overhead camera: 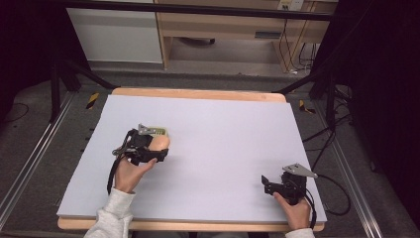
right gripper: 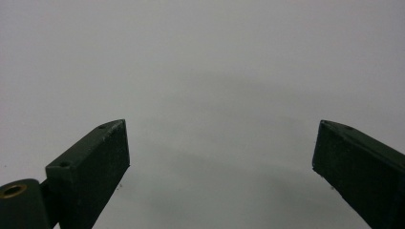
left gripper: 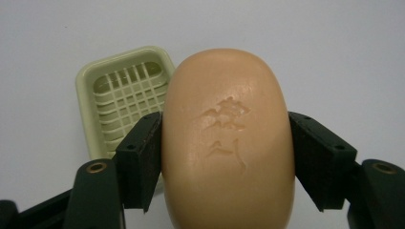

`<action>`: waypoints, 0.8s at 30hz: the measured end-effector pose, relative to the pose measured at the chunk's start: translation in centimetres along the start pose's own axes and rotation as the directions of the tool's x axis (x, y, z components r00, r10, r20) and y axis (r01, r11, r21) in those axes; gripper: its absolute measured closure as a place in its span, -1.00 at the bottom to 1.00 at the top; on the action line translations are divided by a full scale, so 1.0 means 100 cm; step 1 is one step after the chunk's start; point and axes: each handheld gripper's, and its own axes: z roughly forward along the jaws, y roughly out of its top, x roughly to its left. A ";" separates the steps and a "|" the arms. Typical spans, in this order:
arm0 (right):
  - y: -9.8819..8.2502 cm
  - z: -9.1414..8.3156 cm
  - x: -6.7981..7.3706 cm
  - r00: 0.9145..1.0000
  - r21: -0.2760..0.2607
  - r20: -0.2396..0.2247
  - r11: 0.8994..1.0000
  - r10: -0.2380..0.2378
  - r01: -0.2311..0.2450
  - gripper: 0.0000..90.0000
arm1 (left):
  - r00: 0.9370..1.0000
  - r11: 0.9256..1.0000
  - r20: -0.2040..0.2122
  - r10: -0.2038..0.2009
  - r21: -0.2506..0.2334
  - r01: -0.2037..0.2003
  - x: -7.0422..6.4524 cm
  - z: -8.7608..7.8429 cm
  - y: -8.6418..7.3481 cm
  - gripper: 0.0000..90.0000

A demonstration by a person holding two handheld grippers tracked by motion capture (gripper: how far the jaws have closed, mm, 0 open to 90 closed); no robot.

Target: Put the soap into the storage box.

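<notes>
A peach-coloured oval bar of soap (left gripper: 228,143) with an embossed mark sits between the jaws of my left gripper (left gripper: 224,162), which is shut on it from both sides. In the high view the soap (overhead camera: 161,143) shows at the tip of the left gripper (overhead camera: 148,148), left of the table's middle. Just beyond it lies a pale green soap dish (left gripper: 122,95) with a slatted grid bottom, nothing in it; its edge (overhead camera: 159,131) peeks out behind the gripper. My right gripper (overhead camera: 268,183) rests near the front right corner, jaws wide apart over bare table (right gripper: 219,157).
The white table top (overhead camera: 223,148) has a wooden rim. Metal rails run along the floor on both sides. Cables trail off the right edge. A wooden desk stands behind the table.
</notes>
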 end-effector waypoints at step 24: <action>-0.001 0.000 0.000 1.000 0.001 -0.003 1.000 0.010 -0.010 -0.88 | 0.998 1.000 -0.067 -0.017 0.023 0.018 0.020 0.021 0.020 -0.29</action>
